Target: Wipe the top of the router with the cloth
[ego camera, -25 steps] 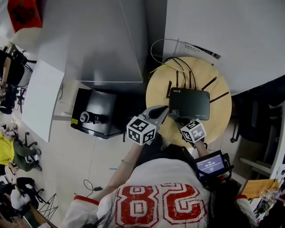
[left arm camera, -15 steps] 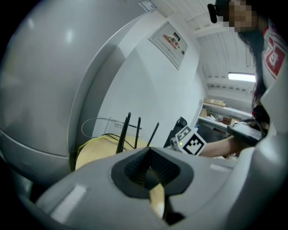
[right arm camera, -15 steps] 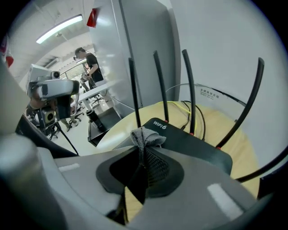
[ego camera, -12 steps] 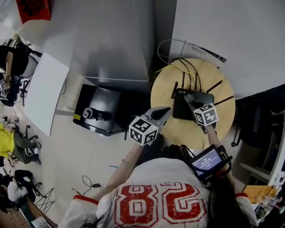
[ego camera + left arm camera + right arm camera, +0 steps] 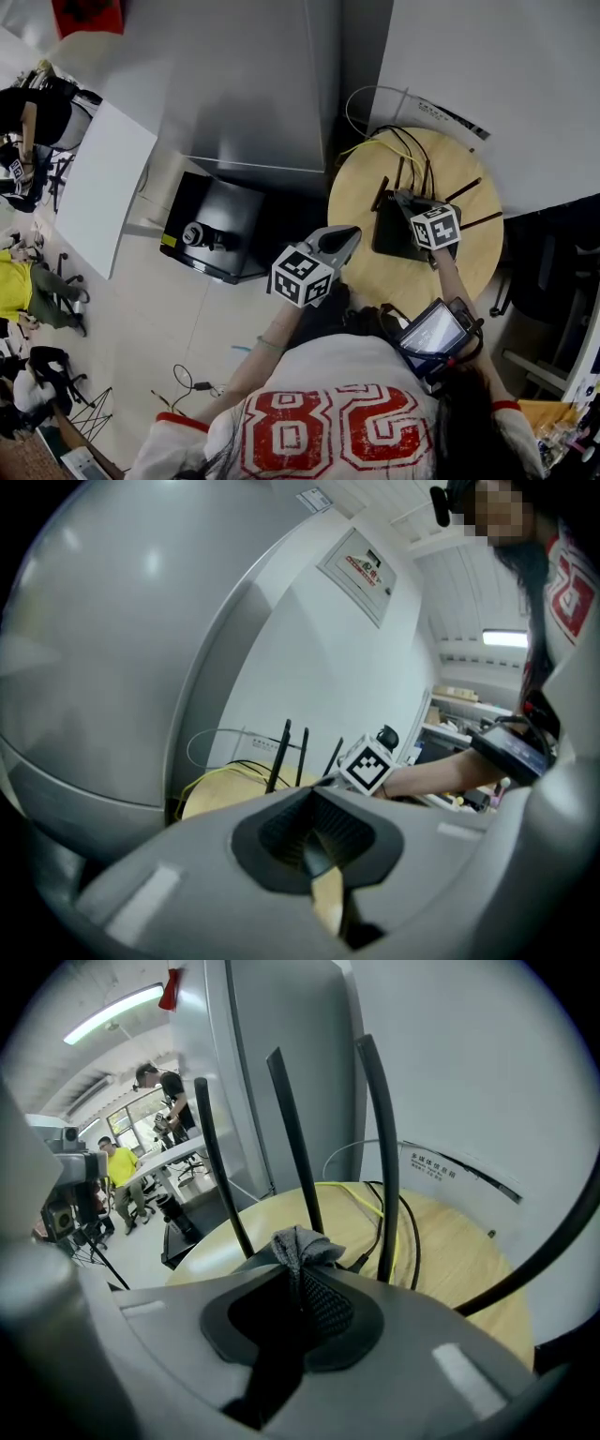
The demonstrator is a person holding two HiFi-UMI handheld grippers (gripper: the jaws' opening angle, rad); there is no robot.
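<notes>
Router (image 5: 388, 246) top mostly hidden beneath right gripper (image 5: 402, 200) and cloth (image 5: 300, 1243)

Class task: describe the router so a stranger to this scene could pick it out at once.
Find the round wooden table beside the grey cabinet. The router is the flat black box lying on it, under the right gripper holding a cloth. Only it has black antennas rising from its far edge.

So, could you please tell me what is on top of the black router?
The right gripper, shut on a grey cloth, is over the black router, near its antennas. Whether the cloth touches the top is hidden by the gripper.
</notes>
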